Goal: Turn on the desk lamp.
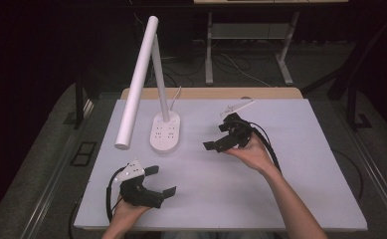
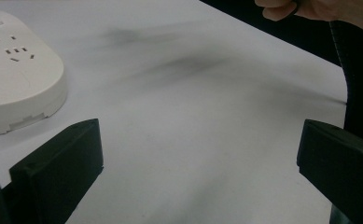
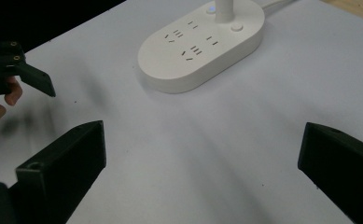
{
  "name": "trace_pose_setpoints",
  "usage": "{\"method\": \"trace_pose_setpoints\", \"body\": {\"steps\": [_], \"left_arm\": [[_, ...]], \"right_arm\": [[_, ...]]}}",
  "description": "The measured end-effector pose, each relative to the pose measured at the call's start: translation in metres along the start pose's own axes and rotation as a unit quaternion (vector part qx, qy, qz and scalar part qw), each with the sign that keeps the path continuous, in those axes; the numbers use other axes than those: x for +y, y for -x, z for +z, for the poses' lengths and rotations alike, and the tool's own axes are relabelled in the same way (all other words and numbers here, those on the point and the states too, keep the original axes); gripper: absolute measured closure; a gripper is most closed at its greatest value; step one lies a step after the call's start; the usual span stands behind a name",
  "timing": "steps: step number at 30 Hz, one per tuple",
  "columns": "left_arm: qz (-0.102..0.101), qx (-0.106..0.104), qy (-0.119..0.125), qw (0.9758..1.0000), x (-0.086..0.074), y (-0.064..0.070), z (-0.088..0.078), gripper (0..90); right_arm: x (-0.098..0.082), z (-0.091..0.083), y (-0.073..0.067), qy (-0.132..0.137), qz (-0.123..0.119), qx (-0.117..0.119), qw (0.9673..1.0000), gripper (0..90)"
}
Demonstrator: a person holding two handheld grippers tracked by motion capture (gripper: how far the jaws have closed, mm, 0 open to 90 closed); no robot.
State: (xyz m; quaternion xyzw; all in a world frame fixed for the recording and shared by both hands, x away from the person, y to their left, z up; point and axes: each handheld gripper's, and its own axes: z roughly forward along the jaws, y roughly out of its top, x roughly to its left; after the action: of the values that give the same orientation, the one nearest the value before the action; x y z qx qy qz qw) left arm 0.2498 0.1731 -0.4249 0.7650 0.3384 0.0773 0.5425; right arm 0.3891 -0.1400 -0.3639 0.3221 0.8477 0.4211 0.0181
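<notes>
No readable writing is seen on the one white plastic desk lamp; its oval base, set with socket slots, stands at ten o'clock on the pale grey tabletop. Two black two-jaw grippers are held above bare surface: the left gripper at seven o'clock, the right gripper near centre. Both sets of jaws are spread wide, grasping nothing. Nothing lies between them.

White table surface; right gripper at six o'clock, jaws spread wide with nothing between; white oval lamp base with socket slots at twelve o'clock; left gripper, hand-held, at nine o'clock.
</notes>
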Motion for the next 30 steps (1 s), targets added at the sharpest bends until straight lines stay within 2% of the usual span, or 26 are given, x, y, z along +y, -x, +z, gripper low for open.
{"method": "trace_pose_setpoints", "body": {"steps": [19, 30], "left_arm": [[0.002, -0.001, 0.000, 1.0000, 0.000, 0.000, 0.000, 0.0], [0.003, -0.003, 0.000, 1.0000, 0.000, -0.001, -0.001, 0.0]], "right_arm": [[0.019, 0.030, 0.008, -0.001, 0.013, 0.005, 0.9999, 0.6], [0.030, 0.053, 0.017, -0.005, 0.019, 0.003, 0.9998, 0.6]]}}
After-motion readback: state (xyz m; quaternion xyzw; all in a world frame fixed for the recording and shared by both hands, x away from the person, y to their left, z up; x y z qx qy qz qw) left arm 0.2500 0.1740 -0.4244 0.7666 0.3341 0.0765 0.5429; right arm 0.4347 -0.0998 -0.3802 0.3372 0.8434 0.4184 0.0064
